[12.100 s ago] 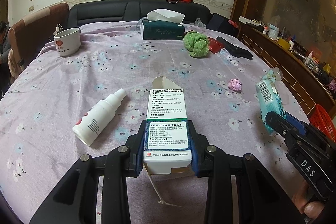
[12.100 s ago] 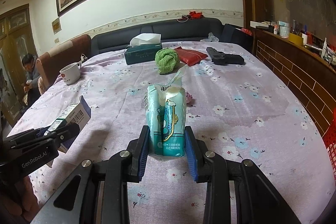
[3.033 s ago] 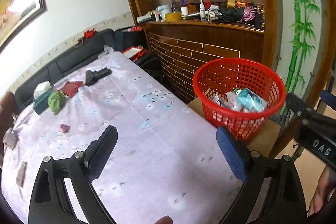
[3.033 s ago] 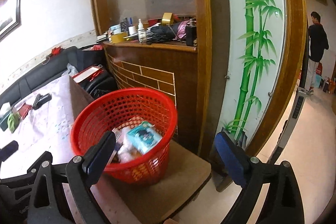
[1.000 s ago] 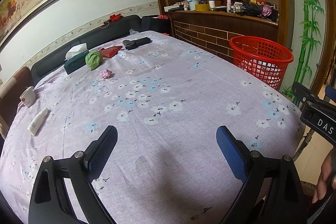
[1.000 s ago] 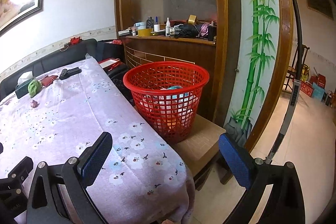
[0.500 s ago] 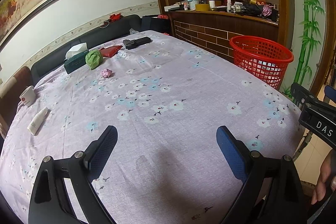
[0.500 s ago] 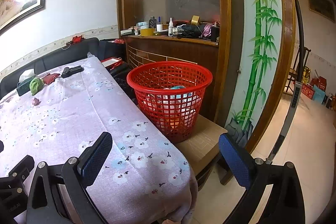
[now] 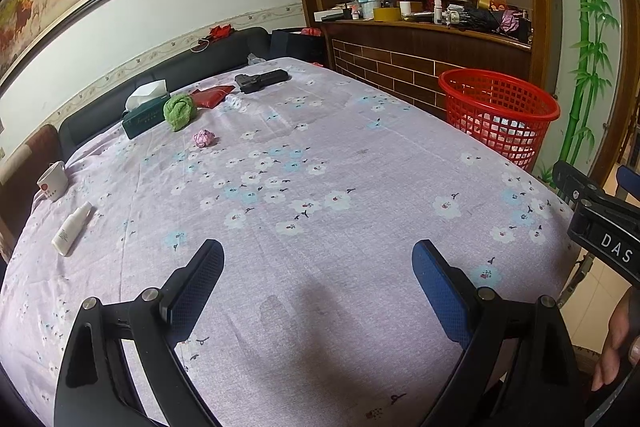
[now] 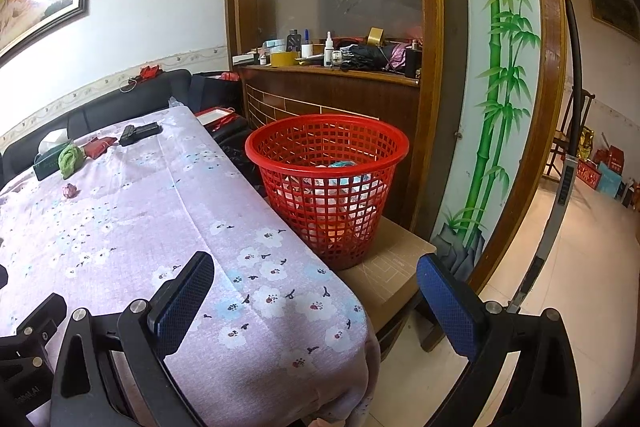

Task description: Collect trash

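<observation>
My left gripper (image 9: 318, 259) is open and empty above the near part of the flowered tablecloth (image 9: 320, 163). My right gripper (image 10: 316, 279) is open and empty over the table's near right corner. The red mesh basket (image 10: 326, 183) stands on a low wooden stand beside the table with wrappers and cartons inside; it also shows in the left wrist view (image 9: 498, 117). On the cloth lie a crumpled pink wad (image 9: 204, 137), a white spray bottle (image 9: 72, 229) at the left and a green cloth ball (image 9: 179, 111) far back.
A tissue box (image 9: 144, 115), a red pouch (image 9: 211, 95), a black toy gun (image 9: 261, 80) and a white cup (image 9: 52, 181) sit on the table. A black sofa (image 9: 160, 75) runs behind it. A cluttered wooden counter (image 9: 432, 35) stands right of the table.
Both grippers, shut on a medicine box and a tissue pack earlier, now stand open and empty, and those items lie in the basket. Over the last second the views hardly shift.
</observation>
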Available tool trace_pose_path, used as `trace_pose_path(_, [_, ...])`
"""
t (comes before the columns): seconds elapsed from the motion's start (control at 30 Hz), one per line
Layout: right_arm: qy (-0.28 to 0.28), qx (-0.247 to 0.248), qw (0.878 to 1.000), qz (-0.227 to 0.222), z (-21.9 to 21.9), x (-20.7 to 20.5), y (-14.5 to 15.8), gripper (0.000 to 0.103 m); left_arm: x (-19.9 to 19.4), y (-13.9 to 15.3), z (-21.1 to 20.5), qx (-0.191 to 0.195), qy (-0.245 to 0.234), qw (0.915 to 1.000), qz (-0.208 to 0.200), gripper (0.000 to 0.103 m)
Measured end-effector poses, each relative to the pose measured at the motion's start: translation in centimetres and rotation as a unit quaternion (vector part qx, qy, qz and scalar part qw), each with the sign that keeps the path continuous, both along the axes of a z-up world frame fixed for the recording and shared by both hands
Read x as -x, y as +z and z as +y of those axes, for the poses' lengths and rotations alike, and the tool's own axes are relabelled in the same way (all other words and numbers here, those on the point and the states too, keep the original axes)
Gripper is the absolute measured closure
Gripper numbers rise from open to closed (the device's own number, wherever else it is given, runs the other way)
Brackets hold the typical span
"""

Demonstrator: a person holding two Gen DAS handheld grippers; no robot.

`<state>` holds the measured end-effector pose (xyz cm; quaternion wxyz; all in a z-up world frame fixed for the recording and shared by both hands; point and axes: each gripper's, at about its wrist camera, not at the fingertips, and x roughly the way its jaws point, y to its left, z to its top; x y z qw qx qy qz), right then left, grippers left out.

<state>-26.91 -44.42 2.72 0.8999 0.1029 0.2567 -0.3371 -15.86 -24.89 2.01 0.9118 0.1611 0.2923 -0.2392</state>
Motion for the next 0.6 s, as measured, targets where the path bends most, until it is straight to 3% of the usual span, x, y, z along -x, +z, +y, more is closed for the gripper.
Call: trace_pose_path(0.6, [0.0,-0.001,1.0,0.001,0.03,-0.09,-0.05,0.0,0.06,-0.1,0.08,0.002,0.0,1.0,0.001,0.009])
